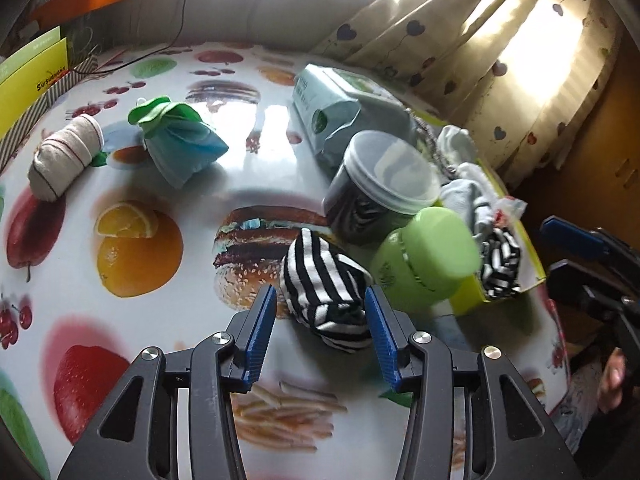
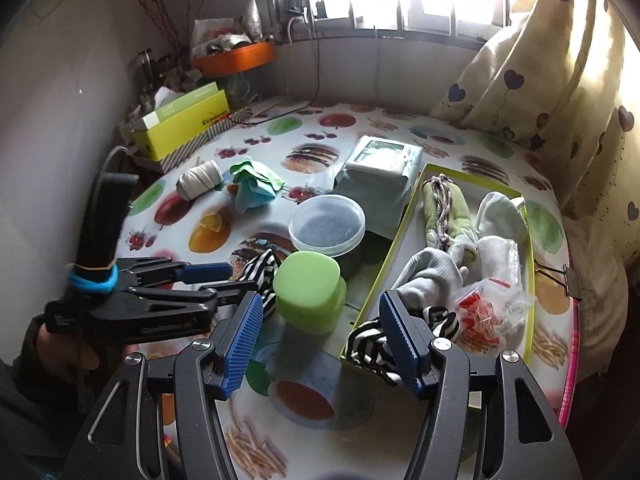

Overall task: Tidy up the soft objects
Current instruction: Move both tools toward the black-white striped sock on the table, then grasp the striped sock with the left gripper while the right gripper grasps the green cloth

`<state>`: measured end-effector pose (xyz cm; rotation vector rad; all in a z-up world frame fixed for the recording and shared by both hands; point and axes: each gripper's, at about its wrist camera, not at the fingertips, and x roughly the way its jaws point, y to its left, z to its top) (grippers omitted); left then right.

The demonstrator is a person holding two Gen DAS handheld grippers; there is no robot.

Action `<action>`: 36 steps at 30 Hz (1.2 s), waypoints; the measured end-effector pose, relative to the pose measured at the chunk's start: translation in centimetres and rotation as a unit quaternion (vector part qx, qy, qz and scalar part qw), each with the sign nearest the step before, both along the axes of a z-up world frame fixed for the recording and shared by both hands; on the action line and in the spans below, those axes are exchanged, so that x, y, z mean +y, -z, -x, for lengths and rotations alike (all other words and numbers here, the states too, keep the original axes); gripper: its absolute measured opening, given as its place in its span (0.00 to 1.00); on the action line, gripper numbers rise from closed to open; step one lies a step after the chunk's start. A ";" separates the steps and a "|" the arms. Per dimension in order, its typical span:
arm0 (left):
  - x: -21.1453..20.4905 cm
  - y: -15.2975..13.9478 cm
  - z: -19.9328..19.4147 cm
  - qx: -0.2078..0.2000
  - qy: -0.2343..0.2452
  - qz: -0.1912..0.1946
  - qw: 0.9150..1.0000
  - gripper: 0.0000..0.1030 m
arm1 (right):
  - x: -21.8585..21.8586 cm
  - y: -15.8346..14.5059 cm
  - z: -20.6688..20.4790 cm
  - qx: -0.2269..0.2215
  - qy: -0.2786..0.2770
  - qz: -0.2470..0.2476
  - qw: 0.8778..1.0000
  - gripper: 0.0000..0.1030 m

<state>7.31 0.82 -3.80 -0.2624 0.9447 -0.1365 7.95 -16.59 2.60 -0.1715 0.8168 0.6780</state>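
Observation:
A rolled black-and-white striped sock (image 1: 326, 292) lies on the fruit-print table between the open fingers of my left gripper (image 1: 320, 306); the pads do not press it. It also shows in the right wrist view (image 2: 260, 272), behind the left gripper (image 2: 224, 276). A beige rolled sock (image 1: 64, 156) and a green-blue cloth bundle (image 1: 180, 144) lie at the far left. A yellow-green box (image 2: 530, 240) holds grey socks (image 2: 432, 272), a green cloth (image 2: 448, 208) and another striped sock (image 2: 372, 344). My right gripper (image 2: 320, 324) is open and empty, hovering near the box's front corner.
A green lidded jar (image 2: 310, 292) and a clear-lidded dark tub (image 2: 327, 224) stand between the striped sock and the box. A wet-wipes pack (image 2: 380, 160) lies behind them. A yellow carton (image 2: 180, 124) and an orange tray (image 2: 234, 58) are at the far left. Curtain at the right.

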 end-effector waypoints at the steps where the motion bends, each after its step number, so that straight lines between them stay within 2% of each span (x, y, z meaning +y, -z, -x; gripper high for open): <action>1: -0.1 0.2 -0.2 -0.001 0.000 -0.004 1.000 0.46 | 0.0 0.1 -0.1 0.001 -0.001 0.000 1.000 0.59; 5: -0.8 0.8 -0.9 0.001 0.005 -0.029 1.000 0.46 | 0.2 0.0 -0.8 0.000 0.003 0.000 1.000 0.59; 8: -1.4 0.9 -0.7 -0.015 0.011 -0.044 0.999 0.45 | 0.1 -0.3 -1.2 -0.003 0.013 -0.014 1.000 0.59; 9: -1.4 0.9 -0.6 -0.017 0.011 -0.050 0.999 0.38 | 0.1 -0.4 -1.4 -0.002 0.017 -0.018 1.000 0.59; 10: -1.4 0.9 -0.6 -0.017 0.011 -0.056 0.998 0.24 | 0.2 -0.5 -1.5 -0.002 0.019 -0.019 1.000 0.59; 13: -0.5 1.0 -0.5 -0.019 0.001 -0.049 0.999 0.18 | 0.7 -0.8 -1.7 -0.008 0.019 -0.020 1.000 0.59; 22: 4.1 0.2 1.0 -0.039 -0.056 -0.032 0.997 0.17 | 4.9 -1.6 -2.9 -0.012 -0.009 -0.018 1.000 0.59; 29: 8.3 -0.7 1.9 -0.057 -0.098 -0.024 0.993 0.17 | 11.0 -1.9 -5.0 -0.011 -0.057 -0.003 0.998 0.59; 36: 11.8 -0.4 1.8 -0.069 -0.127 -0.003 0.990 0.17 | 17.9 -0.6 -8.4 0.018 -0.096 0.019 0.995 0.59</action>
